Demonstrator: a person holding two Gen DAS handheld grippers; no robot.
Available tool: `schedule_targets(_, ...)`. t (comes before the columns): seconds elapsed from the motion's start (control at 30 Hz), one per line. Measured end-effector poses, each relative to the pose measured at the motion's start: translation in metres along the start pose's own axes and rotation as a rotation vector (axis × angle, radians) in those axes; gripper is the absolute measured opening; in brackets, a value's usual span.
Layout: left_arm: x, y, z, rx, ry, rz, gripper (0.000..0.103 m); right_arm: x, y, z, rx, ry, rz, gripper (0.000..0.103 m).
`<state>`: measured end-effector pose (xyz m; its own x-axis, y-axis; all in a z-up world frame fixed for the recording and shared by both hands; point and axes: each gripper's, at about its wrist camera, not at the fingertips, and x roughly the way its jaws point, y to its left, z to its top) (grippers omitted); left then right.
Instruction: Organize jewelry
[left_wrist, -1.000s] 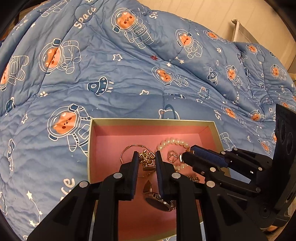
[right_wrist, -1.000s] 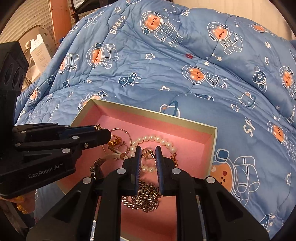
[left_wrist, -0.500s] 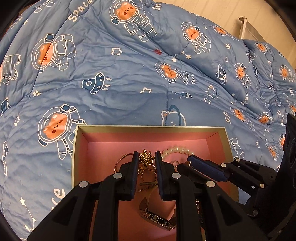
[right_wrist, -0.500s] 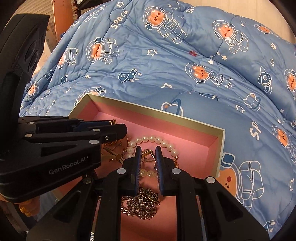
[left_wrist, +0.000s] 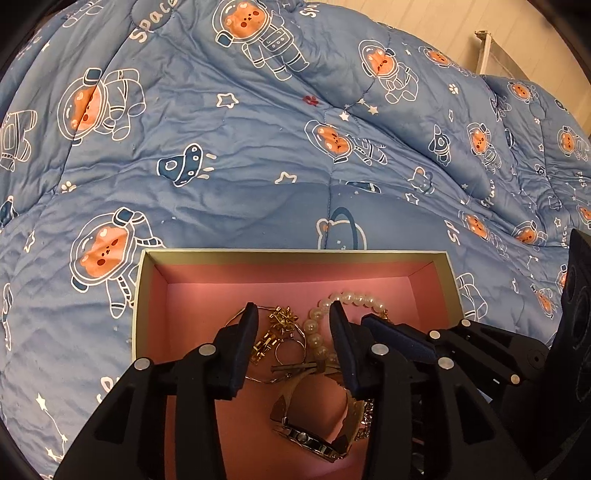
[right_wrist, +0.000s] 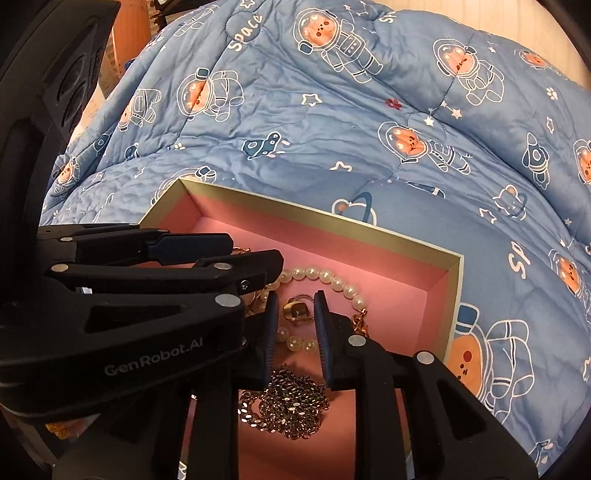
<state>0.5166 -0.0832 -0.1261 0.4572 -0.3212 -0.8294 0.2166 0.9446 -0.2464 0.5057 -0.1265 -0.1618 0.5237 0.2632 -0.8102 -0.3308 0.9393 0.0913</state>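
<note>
Blue quilted bedspread with astronaut-bear print (left_wrist: 258, 155) carries a shallow pink-lined cardboard box with a gold rim (left_wrist: 295, 280); all the jewelry sits piled in its near half, so sorting looks barely begun. Left gripper (left_wrist: 291, 343) has just been opening; its fingers stand spread over the gold clip-and-ring tangle (left_wrist: 280, 332), nothing pinched. Right gripper (right_wrist: 295, 325) has also just been opening; fingers parted around a small gold ring (right_wrist: 295, 310), pads not touching. Next move, I'd judge: close on one piece and lift clear. In the way: white pearl bracelet (right_wrist: 325, 277), gold link chain (right_wrist: 288, 402), strap watch (left_wrist: 314, 435) (all overlapping), plus the two grippers crowding each other.
</note>
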Motion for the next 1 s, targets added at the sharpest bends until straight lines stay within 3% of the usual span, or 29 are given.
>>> schedule_targets(0.2,-0.009,-0.002,0.000,0.001,-0.027,-0.019,0.055,-0.010,0.009,-0.002,-0.027,-0.048,-0.010,0.056)
schedule_targets(0.43,-0.025,0.000,-0.004,-0.013,-0.079,-0.036,0.067,-0.024,0.002,-0.006,0.012,-0.087,-0.002,0.056)
schedule_targets(0.5,-0.033,0.000,-0.006,-0.016,-0.111,-0.035,0.077,-0.029,0.001,-0.008,0.016,-0.099,0.000,0.061)
schedule_targets(0.53,-0.036,-0.001,-0.007,-0.012,-0.122,-0.028,0.079,-0.031,0.001,-0.009,0.017,-0.107,-0.003,0.071)
schedule_targets(0.57,-0.039,-0.002,-0.009,-0.006,-0.131,-0.022,0.079,-0.034,0.001,-0.010,0.022,-0.118,-0.001,0.073)
schedule_targets(0.7,-0.052,-0.004,-0.018,0.012,-0.179,0.037,0.084,-0.043,0.003,-0.013,0.040,-0.134,0.012,0.073)
schedule_targets(0.77,-0.059,-0.005,-0.023,0.025,-0.206,0.067,0.086,-0.047,0.005,-0.016,0.041,-0.143,0.000,0.073)
schedule_targets(0.83,-0.067,-0.003,-0.029,0.039,-0.236,0.086,0.089,-0.051,0.008,-0.019,0.034,-0.146,-0.013,0.081)
schedule_targets(1.0,-0.090,0.005,-0.048,0.025,-0.279,0.124,0.096,-0.069,0.016,-0.037,0.015,-0.175,-0.058,0.081)
